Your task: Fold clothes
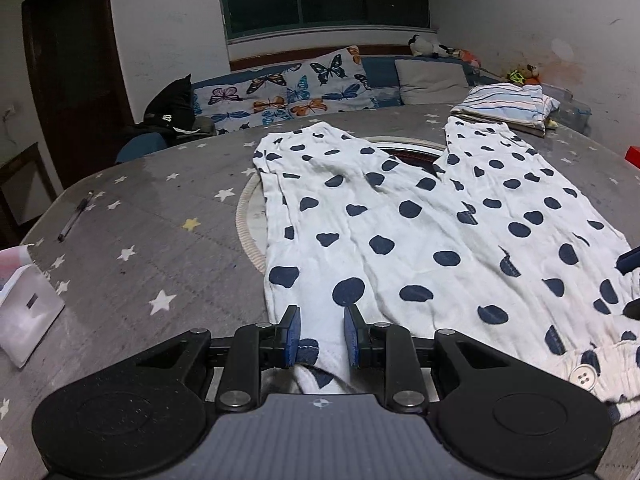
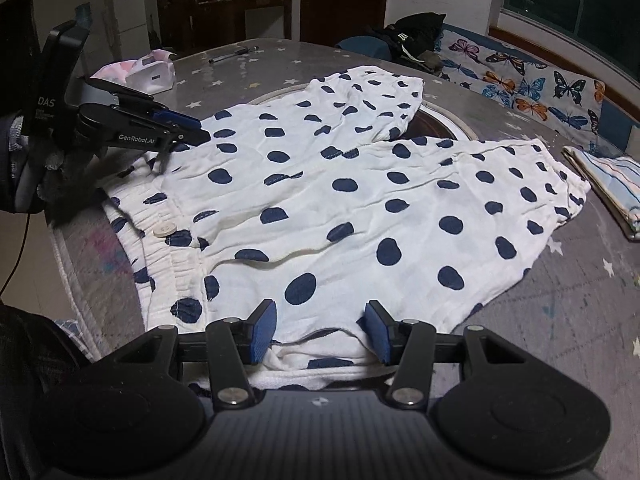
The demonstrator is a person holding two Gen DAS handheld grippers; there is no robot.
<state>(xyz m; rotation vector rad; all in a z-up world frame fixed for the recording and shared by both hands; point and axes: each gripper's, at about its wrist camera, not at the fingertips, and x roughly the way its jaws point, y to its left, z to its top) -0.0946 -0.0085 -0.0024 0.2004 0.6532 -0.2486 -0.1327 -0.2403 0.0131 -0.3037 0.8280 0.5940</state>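
White trousers with dark blue dots (image 1: pixel 400 216) lie flat on the grey star-print table (image 1: pixel 160 216), legs spread away from me, waistband with a white button (image 1: pixel 582 378) at the near edge. My left gripper (image 1: pixel 322 334) is open, its blue pads (image 1: pixel 294 330) either side of the waistband's left corner. In the right wrist view the trousers (image 2: pixel 340 200) fill the middle; my right gripper (image 2: pixel 322 330) is open with the waistband's right end between its pads (image 2: pixel 264 330). The left gripper (image 2: pixel 182 124) shows there at the far waistband corner.
A folded striped garment (image 1: pixel 508 106) lies at the far right of the table, also in the right wrist view (image 2: pixel 612 184). A pen (image 1: pixel 74 216) and a white pouch (image 1: pixel 24 312) sit at the left. A round inset rim (image 1: pixel 244 216) lies under the trousers. A butterfly-print sofa (image 1: pixel 288 88) stands behind.
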